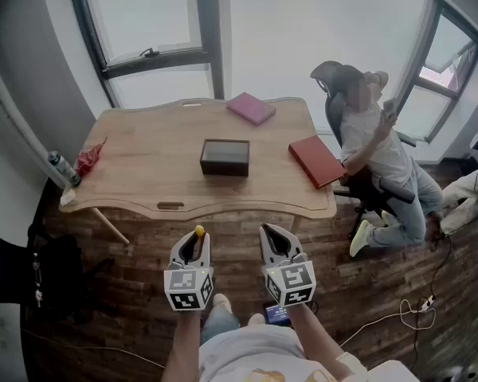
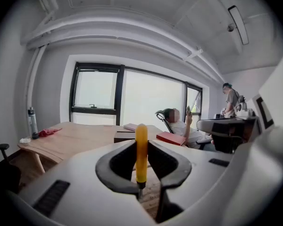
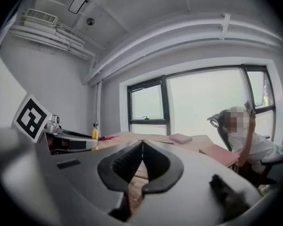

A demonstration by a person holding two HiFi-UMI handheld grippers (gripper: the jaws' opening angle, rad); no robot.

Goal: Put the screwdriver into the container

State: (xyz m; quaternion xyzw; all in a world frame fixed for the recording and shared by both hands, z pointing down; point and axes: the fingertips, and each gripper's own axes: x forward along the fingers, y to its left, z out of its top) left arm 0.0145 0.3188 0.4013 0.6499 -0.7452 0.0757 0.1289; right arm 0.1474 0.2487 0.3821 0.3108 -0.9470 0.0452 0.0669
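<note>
The left tongs (image 1: 193, 243) are held in front of the wooden worktop (image 1: 143, 177), short of its near edge, and are closed on the screwdriver (image 2: 141, 150). Its yellow handle stands upright between the jaws with the metal shaft pointing down. The right tongs (image 1: 276, 242) hang just beside them, jaws pressed together with nothing between. The dark open container (image 1: 225, 157) sits near the middle of the worktop, well apart from both tongs. A red book (image 1: 316, 160) and a pink one (image 1: 251, 107) lie to its right.
</note>
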